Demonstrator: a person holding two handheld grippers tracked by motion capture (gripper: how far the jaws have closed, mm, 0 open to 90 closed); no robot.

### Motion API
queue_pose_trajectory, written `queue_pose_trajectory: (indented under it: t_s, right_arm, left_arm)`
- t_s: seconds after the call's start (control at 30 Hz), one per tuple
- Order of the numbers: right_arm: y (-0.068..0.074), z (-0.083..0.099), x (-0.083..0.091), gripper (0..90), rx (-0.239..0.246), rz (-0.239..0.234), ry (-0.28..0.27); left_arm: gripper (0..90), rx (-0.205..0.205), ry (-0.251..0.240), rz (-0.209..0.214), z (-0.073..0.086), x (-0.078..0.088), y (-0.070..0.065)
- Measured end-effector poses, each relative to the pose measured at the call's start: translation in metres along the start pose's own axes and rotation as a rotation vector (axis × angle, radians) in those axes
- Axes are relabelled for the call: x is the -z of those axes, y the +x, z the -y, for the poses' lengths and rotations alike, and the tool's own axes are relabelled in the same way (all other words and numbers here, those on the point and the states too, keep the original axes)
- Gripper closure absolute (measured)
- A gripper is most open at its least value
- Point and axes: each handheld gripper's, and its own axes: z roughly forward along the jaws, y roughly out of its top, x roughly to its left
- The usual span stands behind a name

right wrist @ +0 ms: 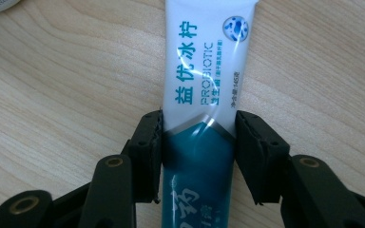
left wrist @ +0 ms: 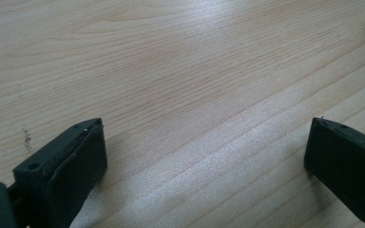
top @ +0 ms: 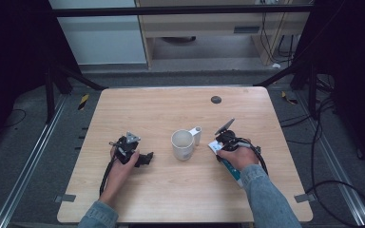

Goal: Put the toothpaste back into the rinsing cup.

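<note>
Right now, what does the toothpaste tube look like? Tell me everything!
The tube is soft, glossy plastic, white at one end and teal at the other, with teal Chinese letters and the word PROBIOTIC. It lies flat on the wooden table, right of the white mug. The right gripper has it between both pads, which press its two edges.

White mug stands mid-bench between both hands, blocking a straight crossing; open wood lies behind and ahead.
</note>
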Motion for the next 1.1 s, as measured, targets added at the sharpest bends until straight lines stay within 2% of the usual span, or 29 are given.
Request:
queue_pose_trajectory:
  t_s: [0.5,0.73,0.77,1.1]
  right_arm:
    - [0.000,0.000,0.001,57.2,0.021,-0.003,0.005]
    - [-0.002,0.001,0.004,67.1,0.013,-0.009,0.000]
    - [-0.002,0.001,0.007,71.8,0.008,-0.015,-0.006]
    - [-0.005,0.006,0.016,77.3,0.004,-0.025,-0.033]
  left_arm:
    - [0.0,0.000,0.000,0.001,0.000,0.000,0.000]
    - [0.0,-0.001,0.000,0.001,0.000,0.000,0.000]
    - [0.0,-0.001,0.000,0.001,0.000,0.000,0.000]
    - [0.0,-0.001,0.000,0.001,0.000,0.000,0.000]
